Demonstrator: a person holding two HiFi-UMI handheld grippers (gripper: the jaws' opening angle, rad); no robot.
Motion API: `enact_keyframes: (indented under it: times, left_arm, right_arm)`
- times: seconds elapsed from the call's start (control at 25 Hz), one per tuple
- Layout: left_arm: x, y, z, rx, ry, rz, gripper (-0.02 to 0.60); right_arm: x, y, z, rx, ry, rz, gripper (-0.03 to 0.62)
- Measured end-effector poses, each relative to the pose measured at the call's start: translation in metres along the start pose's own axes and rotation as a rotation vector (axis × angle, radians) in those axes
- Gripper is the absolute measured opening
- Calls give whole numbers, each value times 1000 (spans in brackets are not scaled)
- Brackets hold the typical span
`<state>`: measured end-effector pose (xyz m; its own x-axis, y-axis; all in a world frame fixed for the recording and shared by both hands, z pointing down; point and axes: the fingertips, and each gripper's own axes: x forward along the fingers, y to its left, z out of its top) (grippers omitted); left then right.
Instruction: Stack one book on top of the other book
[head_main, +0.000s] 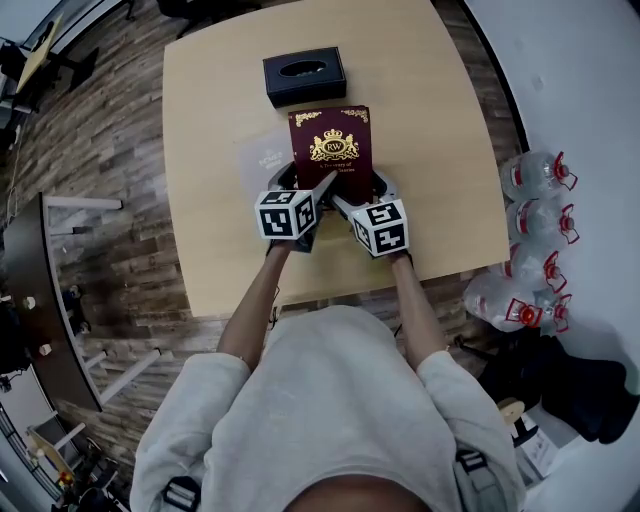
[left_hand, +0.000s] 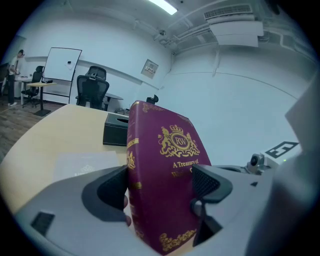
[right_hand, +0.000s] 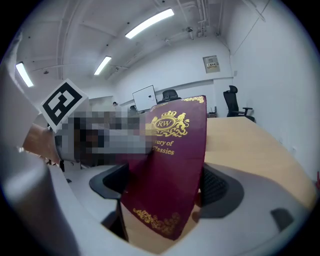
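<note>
Left tongs (left_hand: 160, 187) and right tongs (right_hand: 162, 190) both clamp the maroon book (head_main: 330, 140), tilted up over the desk (head_main: 450, 150). Pale book (head_main: 262, 158) lies flat at its left; stacking not yet done.

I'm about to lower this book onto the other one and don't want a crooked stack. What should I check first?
1. left tongs shut on maroon book: ok.
2. right tongs shut on it: ok.
3. Book held level: not ok, tilted up in both gripper views.
4. Lined up over pale book: not ok, pale book shows out to its left.
5. tissue box clear of pale book: ok, apart.
</note>
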<state>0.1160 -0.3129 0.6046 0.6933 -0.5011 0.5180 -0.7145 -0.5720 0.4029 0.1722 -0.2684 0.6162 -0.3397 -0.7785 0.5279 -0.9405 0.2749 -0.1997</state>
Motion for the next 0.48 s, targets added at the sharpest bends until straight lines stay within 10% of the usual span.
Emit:
enact_keyframes:
  times: [0.48]
  left_arm:
    - [-53,65,6,-78,-70,128,402]
  right_arm:
    - [42,65,18,-91,23,136,430]
